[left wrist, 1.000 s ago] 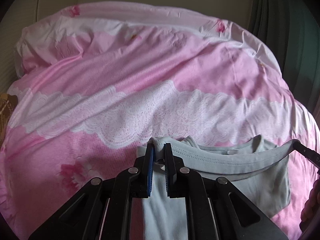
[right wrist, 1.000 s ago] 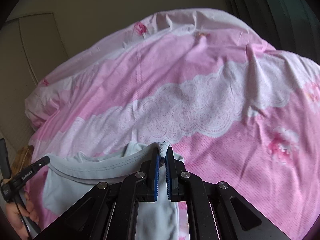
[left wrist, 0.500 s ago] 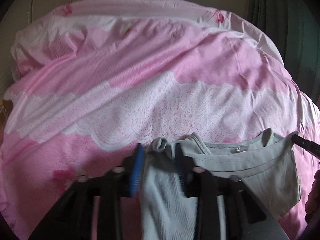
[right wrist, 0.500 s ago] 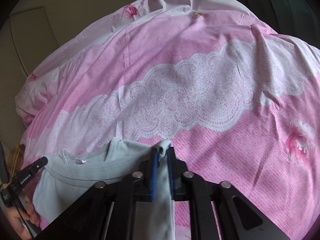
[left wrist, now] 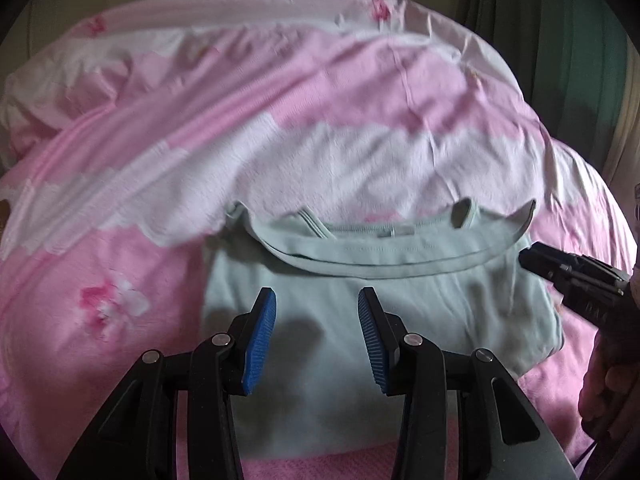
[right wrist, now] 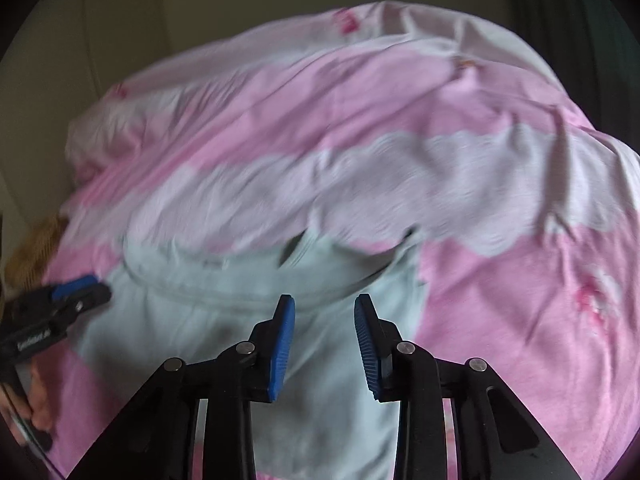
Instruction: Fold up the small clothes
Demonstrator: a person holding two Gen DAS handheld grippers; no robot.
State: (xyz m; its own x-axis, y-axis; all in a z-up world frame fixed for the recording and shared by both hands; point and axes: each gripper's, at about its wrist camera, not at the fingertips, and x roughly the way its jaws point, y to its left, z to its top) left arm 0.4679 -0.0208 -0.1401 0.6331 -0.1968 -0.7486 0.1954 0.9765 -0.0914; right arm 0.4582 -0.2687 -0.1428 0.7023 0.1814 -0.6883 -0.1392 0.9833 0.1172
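Both tongs, the left [left wrist: 316, 312] and the right [right wrist: 325, 320], have just been opening and hold nothing. The top [left wrist: 372, 304] lies on the quilt [left wrist: 280, 120], neckline at 12 o'clock. The soft quilt may let the loose fold slide open.

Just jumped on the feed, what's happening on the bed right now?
A person with a handheld gripper in each hand is folding a small pale green top on a pink floral bedspread. Both the left gripper and right gripper have just been opening and stand open above the top, nothing between their fingers. The top lies flat, neckline facing away.
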